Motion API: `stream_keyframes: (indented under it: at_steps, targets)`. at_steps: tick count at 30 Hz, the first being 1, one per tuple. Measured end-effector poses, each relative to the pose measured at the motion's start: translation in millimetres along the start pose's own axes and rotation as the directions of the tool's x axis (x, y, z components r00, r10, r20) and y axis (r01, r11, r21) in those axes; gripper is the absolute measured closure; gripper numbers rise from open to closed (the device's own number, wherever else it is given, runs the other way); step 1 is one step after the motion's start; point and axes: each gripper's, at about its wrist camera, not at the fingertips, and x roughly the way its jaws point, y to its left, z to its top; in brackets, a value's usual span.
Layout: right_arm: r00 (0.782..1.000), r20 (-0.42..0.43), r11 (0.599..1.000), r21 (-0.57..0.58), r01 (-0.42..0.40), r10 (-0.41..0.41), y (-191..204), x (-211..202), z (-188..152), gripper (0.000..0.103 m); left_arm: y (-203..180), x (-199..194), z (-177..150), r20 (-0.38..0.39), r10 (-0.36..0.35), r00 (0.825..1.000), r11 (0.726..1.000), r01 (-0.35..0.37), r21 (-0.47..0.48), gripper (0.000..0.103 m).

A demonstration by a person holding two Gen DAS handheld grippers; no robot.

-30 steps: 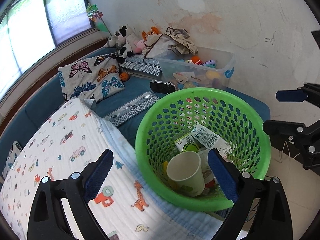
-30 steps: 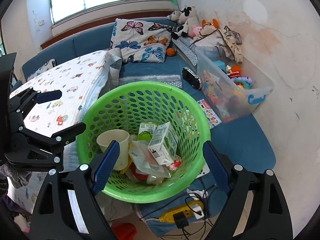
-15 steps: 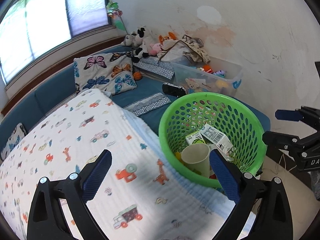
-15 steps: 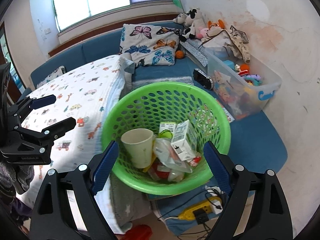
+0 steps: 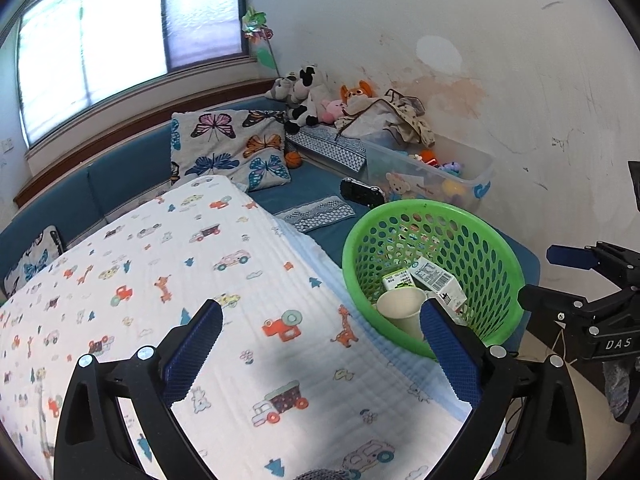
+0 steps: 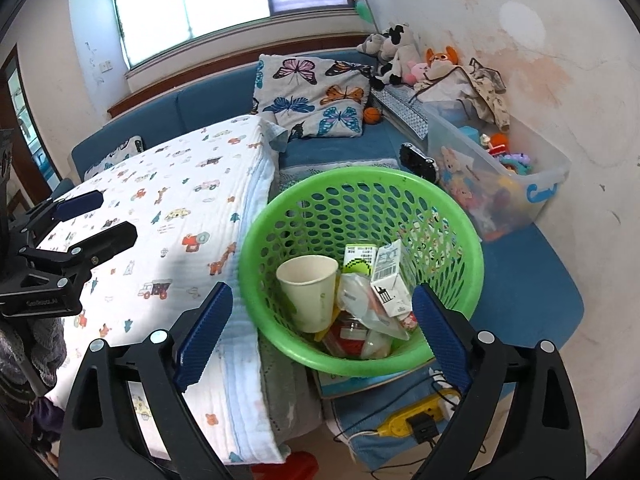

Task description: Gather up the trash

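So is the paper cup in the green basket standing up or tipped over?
Standing up, leaning a little. The paper cup has its open mouth facing upward, and it rests among cartons and wrappers inside the green basket.

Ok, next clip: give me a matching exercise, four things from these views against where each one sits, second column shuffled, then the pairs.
Things:
1. white paper cup
2. small orange ball
3. yellow power strip
4. black-and-white cow plush toy

Places:
A. on the floor below the green perforated plastic basket
B. in the far corner under the window
C. inside the green basket with the cartons
D. on the blue couch beside the butterfly-print pillow

Pairs: 1-C, 2-D, 3-A, 4-B
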Motion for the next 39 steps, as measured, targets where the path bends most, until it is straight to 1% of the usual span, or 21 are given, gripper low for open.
stream_keyframes:
  at_steps: [8,10,20,22,31,39]
  targets:
    - [1.0,-0.009,1.0,0.0,-0.013,0.013,11.5,-0.1,-5.2,0.005,13.9,-13.6,-13.2,-0.001,0.025,1.0,0.999,-0.025,-0.04,0.007]
    - [1.0,-0.007,1.0,-0.01,-0.008,0.008,16.7,-0.1,-7.0,0.005,16.9,-16.8,-17.1,-0.002,0.028,1.0,0.998,-0.028,-0.05,0.007]
    - [0.998,-0.024,0.998,-0.017,-0.053,0.052,34.3,3.0,-13.9,0.004,40.8,-33.6,-35.4,0.003,0.076,0.997,0.992,-0.075,-0.105,0.007]
    - [0.998,-0.027,0.998,-0.024,-0.051,0.05,38.8,3.1,-15.1,0.004,47.3,-37.8,-39.7,0.003,0.083,0.997,0.989,-0.082,-0.123,0.007]
    - [0.999,-0.01,0.997,-0.058,-0.048,0.047,62.8,-2.0,-23.6,0.004,68.6,-54.4,-54.4,0.01,0.126,0.992,0.976,-0.123,-0.178,0.007]
    - [0.997,0.02,0.996,-0.054,-0.072,0.073,79.2,-9.1,-24.7,0.004,80.5,-70.6,-72.4,0.013,0.155,0.988,0.965,-0.149,-0.214,0.007]
